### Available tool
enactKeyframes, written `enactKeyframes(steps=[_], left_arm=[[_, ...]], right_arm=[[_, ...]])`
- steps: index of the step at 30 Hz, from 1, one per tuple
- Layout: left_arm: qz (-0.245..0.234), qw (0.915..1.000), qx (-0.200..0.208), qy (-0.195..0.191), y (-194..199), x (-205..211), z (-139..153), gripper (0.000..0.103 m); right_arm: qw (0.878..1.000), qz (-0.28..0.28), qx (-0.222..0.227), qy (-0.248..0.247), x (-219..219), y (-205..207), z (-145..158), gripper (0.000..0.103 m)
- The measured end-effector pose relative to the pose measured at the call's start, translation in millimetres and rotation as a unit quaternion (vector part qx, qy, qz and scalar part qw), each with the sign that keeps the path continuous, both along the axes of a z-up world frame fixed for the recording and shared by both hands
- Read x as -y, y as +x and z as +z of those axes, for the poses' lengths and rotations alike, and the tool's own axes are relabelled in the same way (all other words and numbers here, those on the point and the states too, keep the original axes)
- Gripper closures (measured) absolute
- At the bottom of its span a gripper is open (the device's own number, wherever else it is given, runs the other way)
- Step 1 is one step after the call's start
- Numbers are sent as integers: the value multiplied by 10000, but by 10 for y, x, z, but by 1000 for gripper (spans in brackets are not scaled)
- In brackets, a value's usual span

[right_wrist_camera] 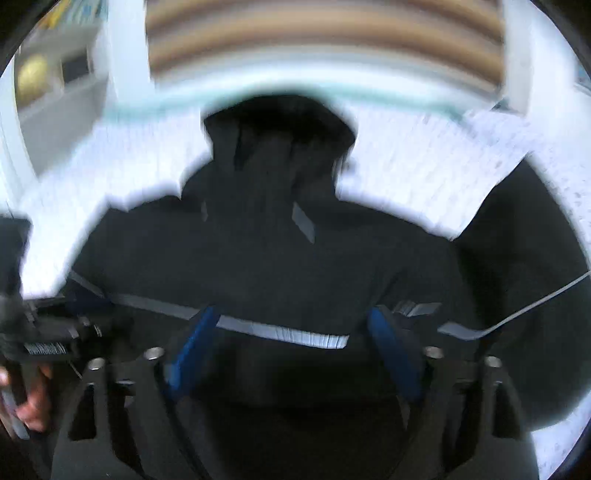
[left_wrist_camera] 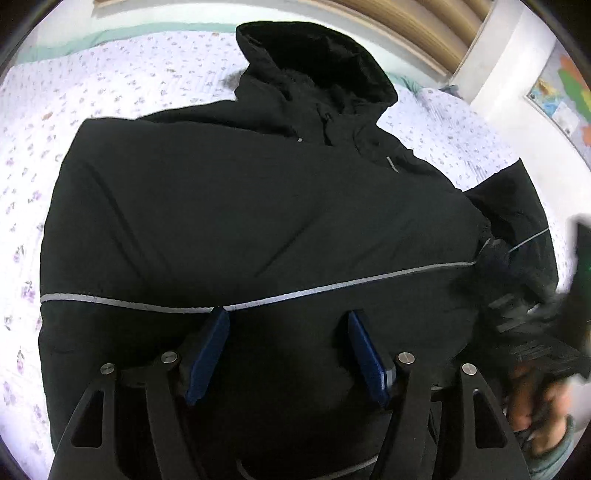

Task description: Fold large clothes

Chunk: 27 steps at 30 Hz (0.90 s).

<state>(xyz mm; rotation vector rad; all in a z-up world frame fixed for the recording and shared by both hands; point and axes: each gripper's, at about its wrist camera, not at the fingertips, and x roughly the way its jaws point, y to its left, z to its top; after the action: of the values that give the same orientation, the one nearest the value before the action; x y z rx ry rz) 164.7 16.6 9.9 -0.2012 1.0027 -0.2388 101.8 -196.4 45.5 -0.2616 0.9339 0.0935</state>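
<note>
A large black hooded jacket point(left_wrist_camera: 236, 206) with a thin grey reflective stripe lies spread on a bed, hood at the far end. It also fills the right wrist view point(right_wrist_camera: 280, 258), which is motion-blurred. My left gripper point(left_wrist_camera: 288, 325) is open, blue pads apart, hovering above the jacket's lower body by the stripe. My right gripper point(right_wrist_camera: 291, 325) is open and empty above the jacket's lower part. A sleeve point(right_wrist_camera: 524, 295) lies out to the right. The right gripper and the hand holding it show blurred at the right edge of the left wrist view point(left_wrist_camera: 532, 347).
The bed has a white quilt with small purple flowers point(left_wrist_camera: 110, 85). A wooden slatted headboard point(left_wrist_camera: 417, 26) and a white post stand at the far end. A wall map point(left_wrist_camera: 565, 96) hangs at the right. The left gripper and hand show at the right wrist view's left edge point(right_wrist_camera: 40, 343).
</note>
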Motion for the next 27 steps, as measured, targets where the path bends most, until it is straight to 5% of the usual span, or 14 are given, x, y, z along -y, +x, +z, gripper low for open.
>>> enactKeyframes(steps=[2,9,12,16,18,22,27], left_arm=[[-15,9999,34,154,-12,33,7,35],[-33,9985,132,524,-86,201,103,32],[-225,9991,170,324,-241,277,429,32],[-547,9968,565,118,-454,563,1103,32],[-675,9953,700,-11,-479,774,1415,32],[-897,9918,757,-499,-409,1293,1795,32],[-1044,9906,677,-571,-147,2004,1635,32]], right_arm=[[10000,9,-38,-4,72,6,-210,22],[9997,11,228,122,115,-153,-127,21],[9990,12,225,378,188,-308,-16,20],[9844,-174,-579,1650,447,-524,241,19],[9766,-120,-637,2051,602,-732,443,19],[9750,-193,-152,2207,1048,-1183,973,18],[9700,-958,864,2059,1941,-1589,1559,15]])
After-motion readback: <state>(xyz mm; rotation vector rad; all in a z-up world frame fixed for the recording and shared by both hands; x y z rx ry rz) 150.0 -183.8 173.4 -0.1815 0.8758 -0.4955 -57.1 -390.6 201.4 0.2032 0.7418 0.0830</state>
